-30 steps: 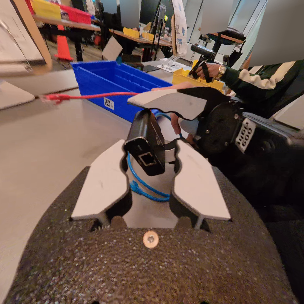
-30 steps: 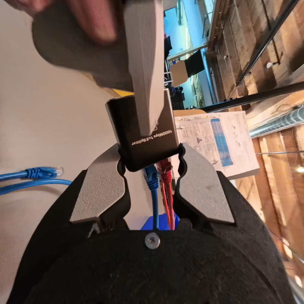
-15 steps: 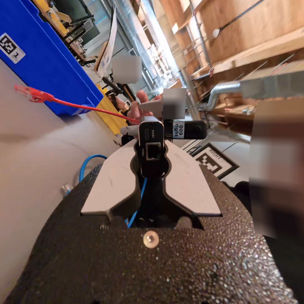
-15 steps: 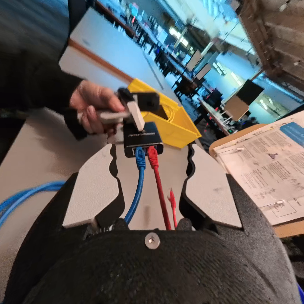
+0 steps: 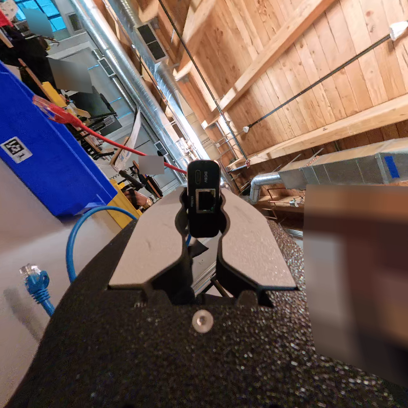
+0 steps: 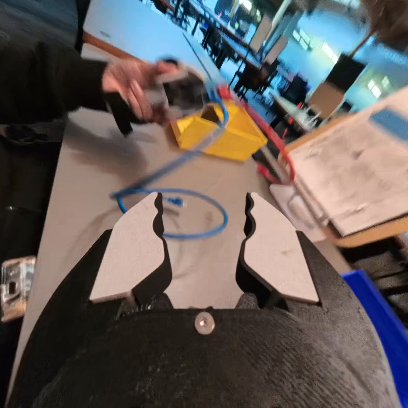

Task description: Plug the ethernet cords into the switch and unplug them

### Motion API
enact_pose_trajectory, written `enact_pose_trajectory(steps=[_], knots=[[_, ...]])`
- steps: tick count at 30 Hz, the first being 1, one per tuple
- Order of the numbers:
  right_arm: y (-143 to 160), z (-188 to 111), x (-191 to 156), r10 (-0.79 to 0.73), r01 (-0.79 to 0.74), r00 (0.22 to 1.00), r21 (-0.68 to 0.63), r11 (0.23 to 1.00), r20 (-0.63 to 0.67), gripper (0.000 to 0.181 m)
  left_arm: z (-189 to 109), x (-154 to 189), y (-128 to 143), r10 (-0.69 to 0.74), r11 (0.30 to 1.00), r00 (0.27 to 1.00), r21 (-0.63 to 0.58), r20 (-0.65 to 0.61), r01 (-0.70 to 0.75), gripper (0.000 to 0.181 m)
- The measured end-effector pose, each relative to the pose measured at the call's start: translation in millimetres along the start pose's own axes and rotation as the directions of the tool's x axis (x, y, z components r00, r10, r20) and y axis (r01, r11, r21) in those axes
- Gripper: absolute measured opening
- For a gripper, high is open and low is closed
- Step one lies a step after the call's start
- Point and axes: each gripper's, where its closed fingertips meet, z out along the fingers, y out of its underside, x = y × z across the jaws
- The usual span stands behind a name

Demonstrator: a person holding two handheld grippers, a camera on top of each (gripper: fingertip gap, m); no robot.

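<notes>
My left gripper is shut on the small black switch and holds it up off the table, with its single port facing the camera. A red cord runs from behind the switch to a free plug at the upper left. A blue cord loops below, with its free plug on the table. My right gripper is open and empty, well back from the switch. In its blurred view the blue cord loops on the table and the red cord hangs at the right. A hand holds the left gripper far off.
A blue bin stands at the left, and its corner shows in the right wrist view. A yellow bin sits on the grey table. A board with paper sheets lies at the right edge. A person's dark sleeve is at the left.
My right gripper let go of the switch, opened wide and drew back. My left gripper kept hold of the switch and tipped it upward. Both cords stay plugged into its far end.
</notes>
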Motion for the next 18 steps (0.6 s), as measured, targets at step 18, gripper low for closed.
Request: enact_pose_trajectory(steps=[18], knots=[[27,102,-4,0.177,-0.175,0.984,0.088,0.981,-0.012,0.066,19,-11,21,0.014,1.000,0.997,-0.012,0.077,-0.013,0.024]])
